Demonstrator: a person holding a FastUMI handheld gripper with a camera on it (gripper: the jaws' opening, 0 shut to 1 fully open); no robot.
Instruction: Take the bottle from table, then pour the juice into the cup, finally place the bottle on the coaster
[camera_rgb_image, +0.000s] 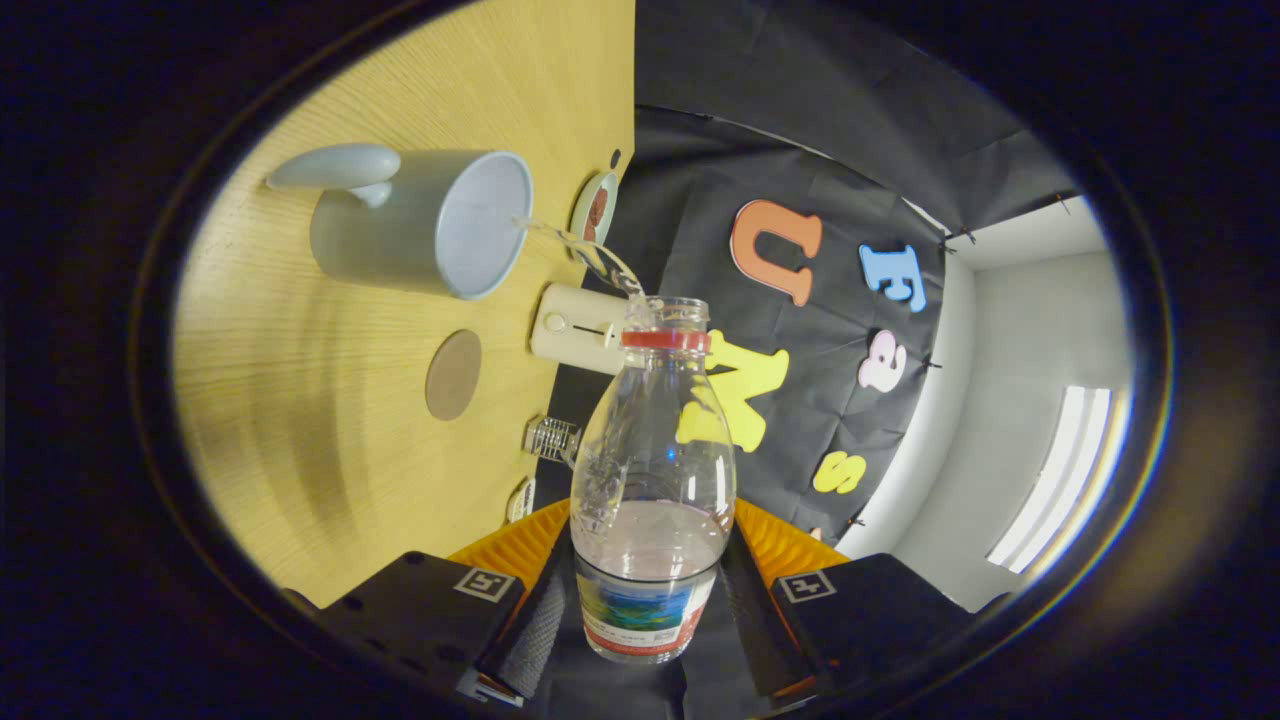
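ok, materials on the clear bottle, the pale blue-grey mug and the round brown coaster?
Clear bottle with red neck ring, gripper shut on it: thin transparent plastic, glossy; you see through it. Pale blue-grey mug: likely glazed ceramic, smooth soft sheen, thick wall; could be plastic. Round brown coaster: flat, matte, perhaps cork or leather; unclear. Table: wood-grain, possibly laminate.

Camera rides gripper (648, 590), rolled sideways, close over table (330, 420).

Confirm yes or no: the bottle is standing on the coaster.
No, the bottle is gripped between the fingers, tipped toward the cup; the coaster lies bare.
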